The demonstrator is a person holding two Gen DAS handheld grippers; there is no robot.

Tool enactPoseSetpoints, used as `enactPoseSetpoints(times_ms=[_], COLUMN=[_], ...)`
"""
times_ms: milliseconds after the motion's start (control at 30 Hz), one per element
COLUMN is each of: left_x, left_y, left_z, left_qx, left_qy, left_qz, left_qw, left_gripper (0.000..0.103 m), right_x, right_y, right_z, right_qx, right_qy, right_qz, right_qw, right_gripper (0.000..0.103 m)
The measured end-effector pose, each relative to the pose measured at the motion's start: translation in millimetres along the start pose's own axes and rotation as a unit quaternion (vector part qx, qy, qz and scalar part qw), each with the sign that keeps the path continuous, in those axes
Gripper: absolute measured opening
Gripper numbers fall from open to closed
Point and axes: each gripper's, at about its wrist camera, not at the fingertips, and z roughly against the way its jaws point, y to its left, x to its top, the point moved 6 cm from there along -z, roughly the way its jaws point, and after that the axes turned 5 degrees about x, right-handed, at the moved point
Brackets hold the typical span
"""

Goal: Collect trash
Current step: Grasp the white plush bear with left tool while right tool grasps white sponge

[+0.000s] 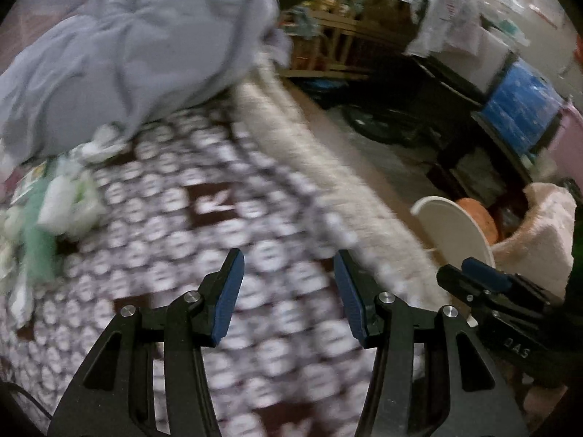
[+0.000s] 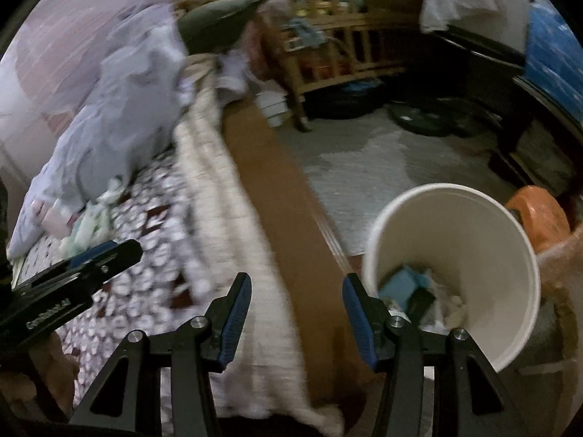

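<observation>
My left gripper (image 1: 288,284) is open and empty above the brown-and-white patterned bed cover (image 1: 204,225). Crumpled white and green trash (image 1: 62,200) lies on the cover at the left, below the grey duvet; it also shows in the right wrist view (image 2: 87,222). My right gripper (image 2: 297,309) is open and empty over the bed's edge, just left of a white bin (image 2: 484,255) that holds blue and white scraps (image 2: 411,287). The bin's rim (image 1: 455,225) shows in the left wrist view. Each gripper shows in the other's view, the right one (image 1: 484,276) and the left one (image 2: 102,255).
A rumpled grey duvet (image 1: 138,47) covers the bed's far part. A cream blanket edge (image 1: 328,167) runs along the bed side. On the floor stand a wooden rack (image 2: 339,47), dark furniture (image 1: 437,102), an orange object (image 2: 539,215) and a pink fuzzy thing (image 1: 543,225).
</observation>
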Motion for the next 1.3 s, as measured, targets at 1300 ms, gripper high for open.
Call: enactPoseSetpoints(times_ms=[1300], left_x=[-16.8], left_y=[330.3], left_z=[8.9], left_qx=[0.108], left_qy=[-0.007], left_qz=[0.073], left_qw=[0.9915], left_gripper=[0.058], right_x=[32.4], right_y=[350.2], right_z=[-188.6], right_qx=[0.169], right_qy=[0.109], right_qz=[0.160], right_qw=[0.966], right_gripper=[0.061])
